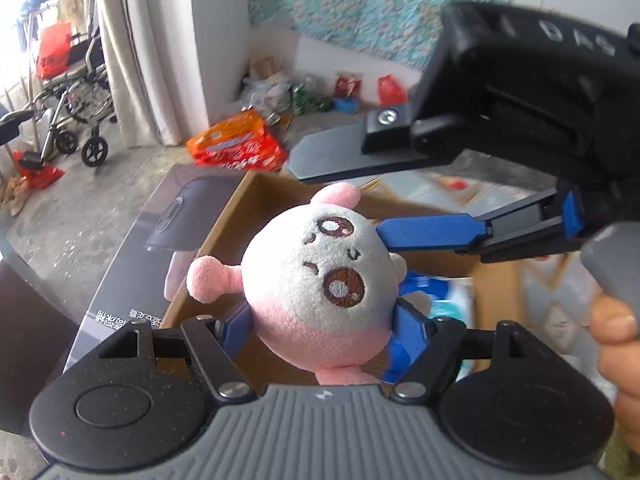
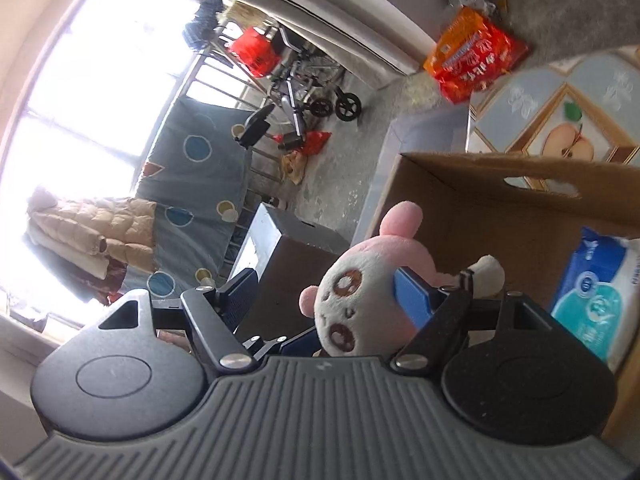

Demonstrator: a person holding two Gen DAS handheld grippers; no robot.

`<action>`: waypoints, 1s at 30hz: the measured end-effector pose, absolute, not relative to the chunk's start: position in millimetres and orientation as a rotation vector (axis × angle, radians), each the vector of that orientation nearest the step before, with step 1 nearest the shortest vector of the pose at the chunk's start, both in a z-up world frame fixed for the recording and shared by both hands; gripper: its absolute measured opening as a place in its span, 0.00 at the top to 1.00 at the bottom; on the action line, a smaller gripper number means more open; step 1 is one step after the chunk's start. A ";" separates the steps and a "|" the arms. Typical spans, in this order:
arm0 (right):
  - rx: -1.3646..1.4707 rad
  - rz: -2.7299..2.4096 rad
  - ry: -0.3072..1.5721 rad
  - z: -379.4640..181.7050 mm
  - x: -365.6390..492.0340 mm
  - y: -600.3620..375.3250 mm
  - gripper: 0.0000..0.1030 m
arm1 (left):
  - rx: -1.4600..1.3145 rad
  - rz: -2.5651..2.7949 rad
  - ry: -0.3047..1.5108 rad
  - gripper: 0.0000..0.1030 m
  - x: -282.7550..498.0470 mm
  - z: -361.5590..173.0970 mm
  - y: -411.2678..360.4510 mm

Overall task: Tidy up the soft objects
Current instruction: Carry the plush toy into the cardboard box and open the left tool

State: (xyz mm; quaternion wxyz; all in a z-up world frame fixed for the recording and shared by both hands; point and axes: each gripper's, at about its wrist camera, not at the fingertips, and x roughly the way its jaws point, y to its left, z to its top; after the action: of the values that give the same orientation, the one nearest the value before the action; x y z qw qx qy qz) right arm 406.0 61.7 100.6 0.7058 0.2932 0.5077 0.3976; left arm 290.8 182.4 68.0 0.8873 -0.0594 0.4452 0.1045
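Left claw [image 1: 320, 320] is pinching the pink-and-white plush [image 1: 320, 264] by its sides, holding it over the open cardboard box [image 1: 216, 240]. Right claw [image 1: 340, 200] is spread wide, with one blue pad just resting on the head. My guess is it's drop-off time: lower it in, then let go. Only the right wrist view shows the blue tissue pack [image 2: 596, 292] already in there.

Daylight floods in from the window [image 2: 80, 92], blown out to white glare. Interior dim and soft, shadows weak. Heavy fisheye bending at the edges. Motion blur smears the orange packet [image 1: 236, 144] beyond the tongs.
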 end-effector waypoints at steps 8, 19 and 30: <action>0.742 0.826 1.216 31.6 440.6 81.9 0.27 | -0.046 0.241 0.996 0.27 309.4 28.2 200.1; 0.791 0.815 1.228 -0.6 458.1 82.9 0.27 | 0.152 0.237 1.018 0.28 329.9 2.6 175.2; 0.785 0.792 1.230 -10.6 461.6 74.6 0.27 | 0.407 0.237 0.989 0.28 339.6 -21.4 171.2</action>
State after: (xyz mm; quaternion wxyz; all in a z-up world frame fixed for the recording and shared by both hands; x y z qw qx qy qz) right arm 461.6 74.6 -10.6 0.6747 0.3489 0.5468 0.3522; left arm 339.6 171.2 -21.4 0.8538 0.1935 0.4700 0.1126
